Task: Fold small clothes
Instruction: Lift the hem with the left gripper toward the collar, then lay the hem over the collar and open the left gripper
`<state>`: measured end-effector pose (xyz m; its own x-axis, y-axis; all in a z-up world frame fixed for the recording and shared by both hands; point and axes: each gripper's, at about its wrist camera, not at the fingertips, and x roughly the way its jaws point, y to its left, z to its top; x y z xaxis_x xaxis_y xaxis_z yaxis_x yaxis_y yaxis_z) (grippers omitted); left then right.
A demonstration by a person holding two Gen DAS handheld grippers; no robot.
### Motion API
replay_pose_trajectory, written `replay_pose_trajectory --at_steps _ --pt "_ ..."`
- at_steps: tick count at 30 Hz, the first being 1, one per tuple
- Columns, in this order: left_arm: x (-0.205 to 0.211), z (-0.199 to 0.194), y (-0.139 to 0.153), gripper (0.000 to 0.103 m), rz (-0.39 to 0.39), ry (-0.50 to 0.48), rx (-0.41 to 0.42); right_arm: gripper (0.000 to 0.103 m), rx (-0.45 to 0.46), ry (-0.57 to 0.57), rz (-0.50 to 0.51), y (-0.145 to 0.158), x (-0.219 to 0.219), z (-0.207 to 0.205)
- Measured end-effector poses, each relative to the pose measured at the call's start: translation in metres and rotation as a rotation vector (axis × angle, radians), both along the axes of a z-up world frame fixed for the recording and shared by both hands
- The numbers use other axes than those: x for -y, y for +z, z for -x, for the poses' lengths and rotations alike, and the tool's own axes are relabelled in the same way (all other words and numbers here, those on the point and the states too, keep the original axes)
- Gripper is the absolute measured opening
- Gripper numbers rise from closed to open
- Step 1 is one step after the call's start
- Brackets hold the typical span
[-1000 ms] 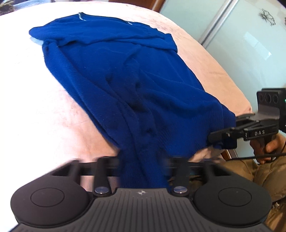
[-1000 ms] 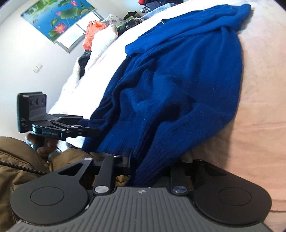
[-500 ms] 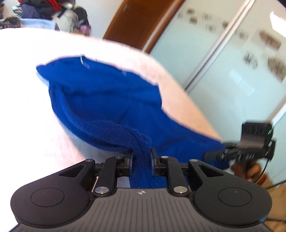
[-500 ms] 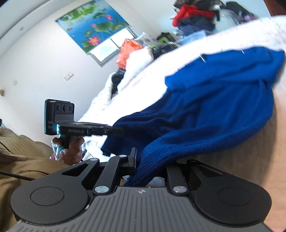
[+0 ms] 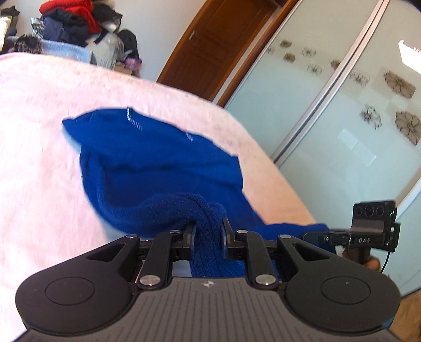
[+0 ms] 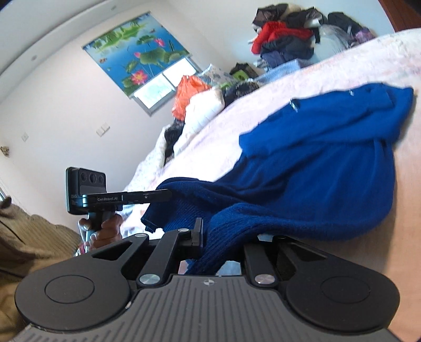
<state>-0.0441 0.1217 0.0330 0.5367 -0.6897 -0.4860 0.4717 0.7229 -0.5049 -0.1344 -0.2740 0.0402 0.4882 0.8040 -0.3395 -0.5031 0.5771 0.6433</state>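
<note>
A dark blue knit sweater (image 5: 158, 163) lies on the pink bed cover (image 5: 34, 126), its near hem lifted off the bed. My left gripper (image 5: 208, 227) is shut on one corner of the hem, ribbed knit bunched between the fingers. My right gripper (image 6: 223, 231) is shut on the other hem corner; its right finger is hidden under the cloth. In the right wrist view the sweater (image 6: 329, 163) drapes away toward its collar end. Each gripper shows in the other's view, the right one (image 5: 315, 235) and the left one (image 6: 163, 196), both at the hem.
A pile of clothes (image 5: 76, 23) stands beyond the bed's far end, also in the right wrist view (image 6: 286, 39). Glass wardrobe doors (image 5: 342, 118) and a wooden door (image 5: 210, 44) stand on the right. Pillows and bags (image 6: 200, 105) lie along the bed's left side.
Both grippers have raised the hem and carried it forward over the sweater toward the collar. The cloth now sags between them and the views have tilted up to show the room.
</note>
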Motion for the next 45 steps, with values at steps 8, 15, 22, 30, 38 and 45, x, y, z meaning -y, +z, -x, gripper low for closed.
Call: replay_pose_trajectory --at_steps 8,15,22,30,38,45 --pt "0.01 -0.035 0.023 0.017 0.002 0.054 0.053 0.014 0.032 -0.079 -0.059 0.002 0.011 -0.041" --pt "0.017 -0.071 0.033 0.017 -0.038 0.093 0.044 0.014 0.043 -0.152 -0.116 -0.001 0.025 -0.082" --pt "0.031 -0.118 0.041 0.017 -0.1 0.128 0.025 0.014 0.057 -0.205 -0.14 -0.002 0.032 -0.123" --pt "0.05 -0.189 0.037 0.017 -0.186 0.147 0.019 0.014 0.034 -0.282 -0.191 -0.014 0.049 -0.18" --pt "0.071 -0.253 0.011 0.017 -0.254 0.167 -0.021 0.014 -0.048 -0.358 -0.193 -0.047 0.061 -0.248" --pt "0.081 -0.294 -0.019 0.017 -0.282 0.19 -0.082 0.014 -0.127 -0.383 -0.181 -0.079 0.064 -0.292"
